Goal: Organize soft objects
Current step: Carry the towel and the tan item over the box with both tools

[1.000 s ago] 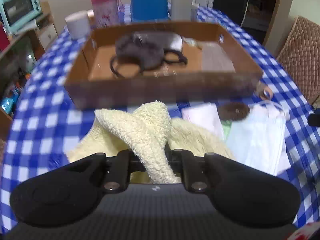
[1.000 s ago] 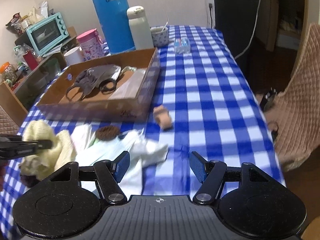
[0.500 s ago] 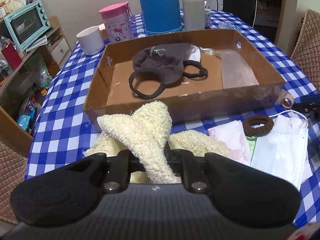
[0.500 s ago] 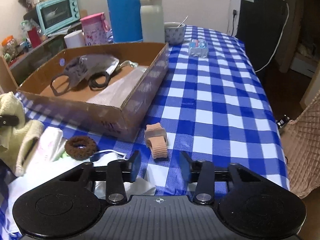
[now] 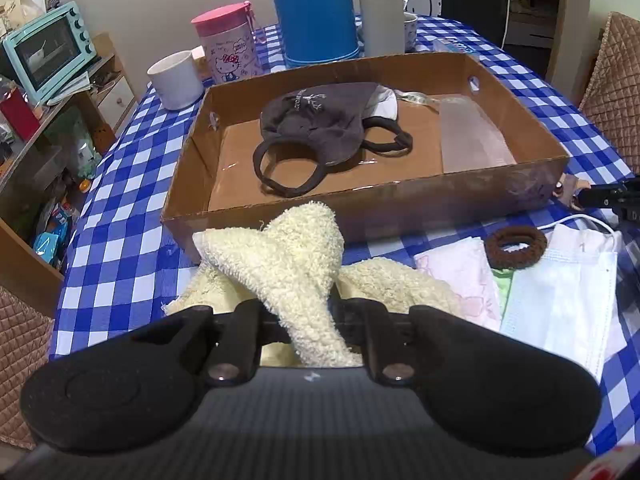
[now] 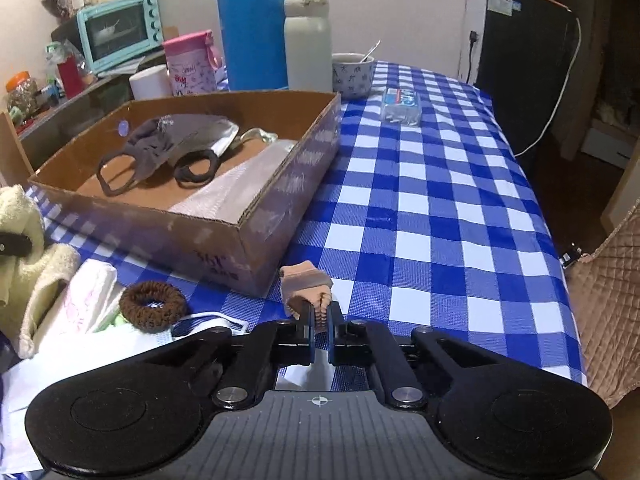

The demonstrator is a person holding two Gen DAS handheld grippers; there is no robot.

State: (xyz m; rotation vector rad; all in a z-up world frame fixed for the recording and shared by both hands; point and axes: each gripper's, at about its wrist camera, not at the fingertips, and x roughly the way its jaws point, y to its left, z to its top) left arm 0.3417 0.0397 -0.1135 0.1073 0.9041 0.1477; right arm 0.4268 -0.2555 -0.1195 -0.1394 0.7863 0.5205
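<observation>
Left tool point(image 5: 308, 320): jaws narrow, clamped on a fold of the fluffy cream-yellow terry cloth point(image 5: 296, 256). The fold stands up between the jaws; the rest of the cloth lies on the blue-and-white checked surface point(image 5: 120, 184) just in front of the shallow brown cardboard box point(image 5: 360, 208).

Right tool point(image 6: 319, 320): jaws have just been closing and now pinch the near end of a small folded beige-pink sock point(image 6: 306, 284). The sock lies on the surface just beside the box's near corner.

Inside the box: a dark grey fabric face mask with black ear loops point(image 5: 316, 120), lying flat toward the middle, and a pale translucent sheet point(image 5: 472, 136) along the right side.

On the surface in front of the box, between the two tools: brown knitted hair scrunchie point(image 5: 516, 246), resting partly on a white pleated disposable mask point(image 5: 568, 300); a pale pink printed cloth point(image 5: 460, 272) just beside the terry cloth.

Behind the box: tall blue thermos point(image 6: 252, 20), white bottle point(image 6: 308, 40), pink-lidded printed cup point(image 5: 230, 50), white mug point(image 5: 176, 78).
</observation>
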